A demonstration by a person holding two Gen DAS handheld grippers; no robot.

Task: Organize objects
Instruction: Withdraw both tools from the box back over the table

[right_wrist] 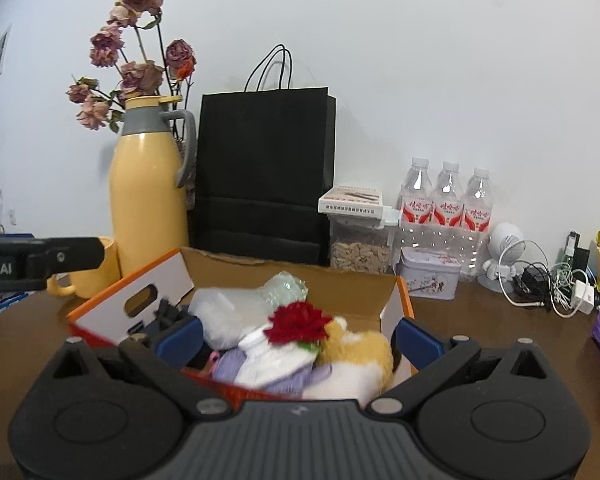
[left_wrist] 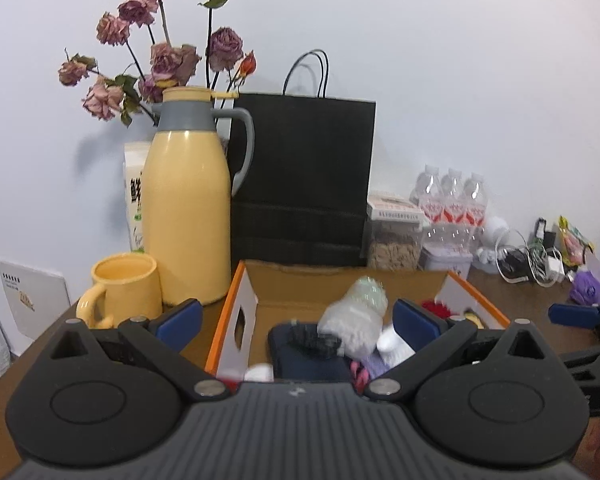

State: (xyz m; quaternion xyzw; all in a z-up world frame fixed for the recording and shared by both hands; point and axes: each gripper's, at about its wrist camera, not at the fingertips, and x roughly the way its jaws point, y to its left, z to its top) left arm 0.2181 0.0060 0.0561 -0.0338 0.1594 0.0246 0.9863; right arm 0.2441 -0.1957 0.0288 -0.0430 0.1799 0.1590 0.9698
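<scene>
A: We're over the brown wooden table (right_wrist: 480, 320) — any writing we can read? On the black bar of the left gripper (left_wrist: 298, 320), seen from the right wrist, we get white letters, "bot.AI", the start cut off.

B: The three clear plastic water bottles (right_wrist: 446, 200) carry red-and-white labels, and the white-lidded clear container of pale snacks (right_wrist: 358, 236) has printed text on its lid, but both are too small for us to make out. The white carton (left_wrist: 134, 196) behind the tall yellow thermos jug with the grey collar (left_wrist: 188, 208) shows one big dark character, partly hidden.

A: Now the tools. Our left gripper's blue-padded fingers stand wide apart, nothing between them, touching nothing.

B: Same for the right gripper (right_wrist: 298, 338) — jaws spread wide, empty, hovering at the near edge of the orange-trimmed cardboard box (right_wrist: 140, 280).

A: And the goods sit in that box: a red fabric flower (right_wrist: 298, 322) on top, a yellow-and-white plush toy (right_wrist: 352, 356) beside it, a crumpled clear plastic bag (right_wrist: 228, 312), a dark blue pouch (left_wrist: 304, 360).

B: The yellow ceramic mug (left_wrist: 124, 288) stands just left of the box, the black paper carrier bag (left_wrist: 304, 176) behind it.
</scene>
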